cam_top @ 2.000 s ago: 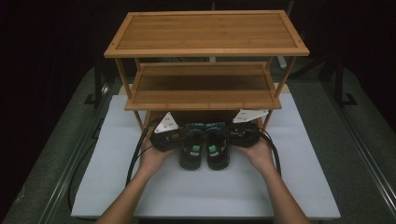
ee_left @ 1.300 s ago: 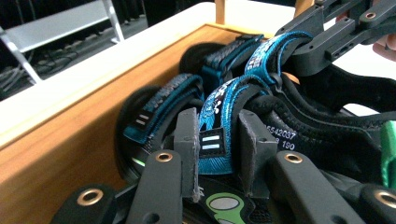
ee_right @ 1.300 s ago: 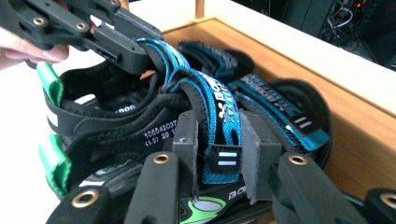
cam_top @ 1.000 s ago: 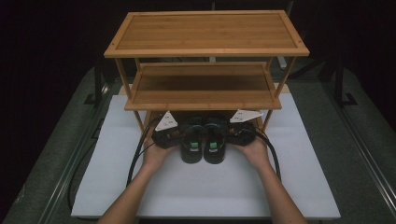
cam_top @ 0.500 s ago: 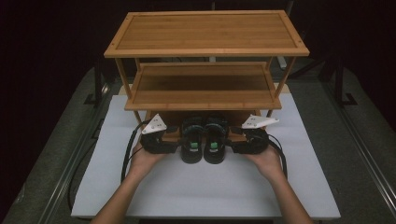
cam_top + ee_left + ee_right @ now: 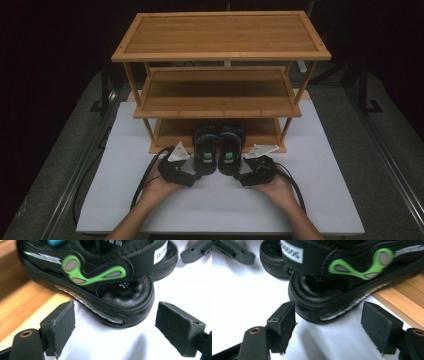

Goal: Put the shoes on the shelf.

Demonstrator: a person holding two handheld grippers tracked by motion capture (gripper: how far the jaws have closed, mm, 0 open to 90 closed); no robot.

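You are letting go of both sandals: compared with the high-view frames from a moment back, your hands are sitting nearer to you and farther apart, and the jaws of both tools have just been opening. My reading — the placing step is finished and you are backing off.

Left hand-held gripper (image 6: 186, 169): released, pads standing clear on either side of the left sandal (image 6: 205, 149), with its heel just ahead of the pads, none of it between them and white worktop (image 6: 320, 150) showing in the gap. Right hand-held gripper (image 6: 248, 172): likewise released, with the right sandal (image 6: 231, 149) heel just beyond its pads, not touched.

The pair is resting side by side, touching, toes on the bottom shelf of the bamboo rack (image 6: 220, 35), heels overhanging onto the white worktop — so they are sitting only partly in.
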